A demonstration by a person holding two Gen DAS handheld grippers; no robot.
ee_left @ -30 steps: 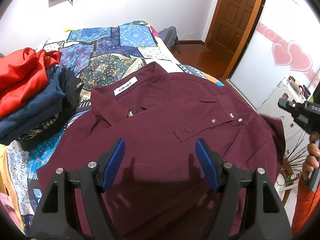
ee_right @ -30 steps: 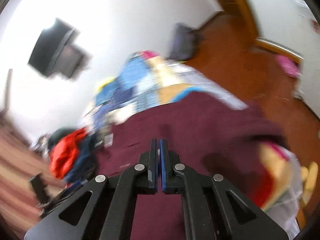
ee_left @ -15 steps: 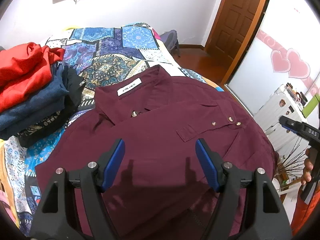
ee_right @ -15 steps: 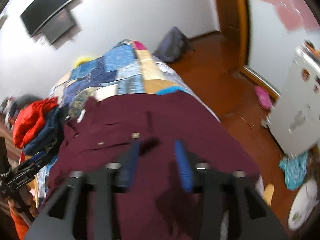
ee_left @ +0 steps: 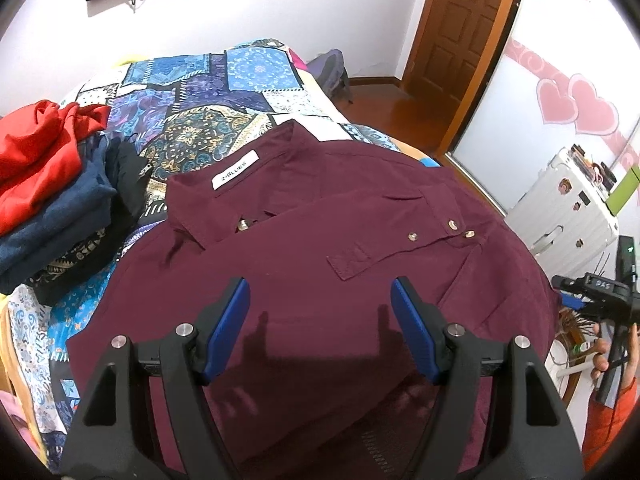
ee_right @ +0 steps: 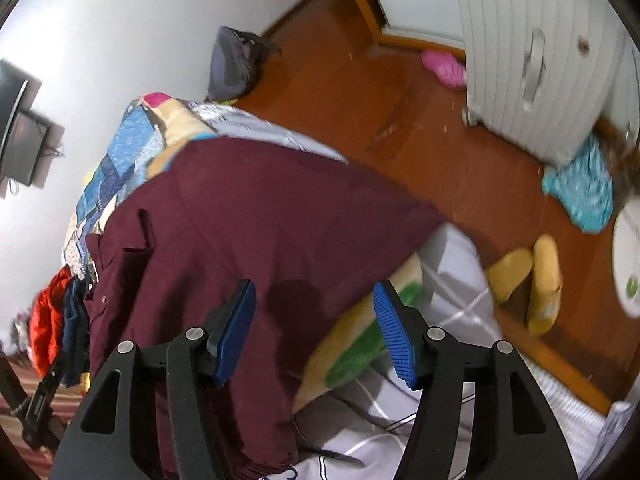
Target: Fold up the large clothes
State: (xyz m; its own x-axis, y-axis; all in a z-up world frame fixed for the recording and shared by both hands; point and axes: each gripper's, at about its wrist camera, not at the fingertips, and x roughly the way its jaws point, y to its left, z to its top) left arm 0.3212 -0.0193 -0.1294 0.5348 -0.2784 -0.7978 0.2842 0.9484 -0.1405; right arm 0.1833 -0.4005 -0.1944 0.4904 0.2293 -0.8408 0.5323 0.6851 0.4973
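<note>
A large maroon shirt [ee_left: 320, 260] lies spread on the bed, its collar and white label at the far left. One sleeve is folded across its front, and the cuff buttons show. My left gripper [ee_left: 320, 312] hovers open above the shirt's near part with nothing between its fingers. In the right wrist view the shirt [ee_right: 248, 216] drapes over the side of the bed. My right gripper [ee_right: 316, 312] stands open just above the shirt's hanging edge, and its pads are clear of the cloth. A hand holds the right gripper's black body [ee_left: 600, 292] at the right edge of the left wrist view.
Folded red, navy and black clothes [ee_left: 52, 200] are stacked at the left on the patchwork bedspread [ee_left: 224, 92]. A white suitcase [ee_right: 532, 48], yellow slippers [ee_right: 532, 280], a teal cloth [ee_right: 580, 188] and a grey backpack [ee_right: 236, 60] are on the wooden floor beside the bed.
My right gripper went from shut to open, and it rolled and dropped toward the shirt's edge at the bedside. The left gripper stayed open over the shirt.
</note>
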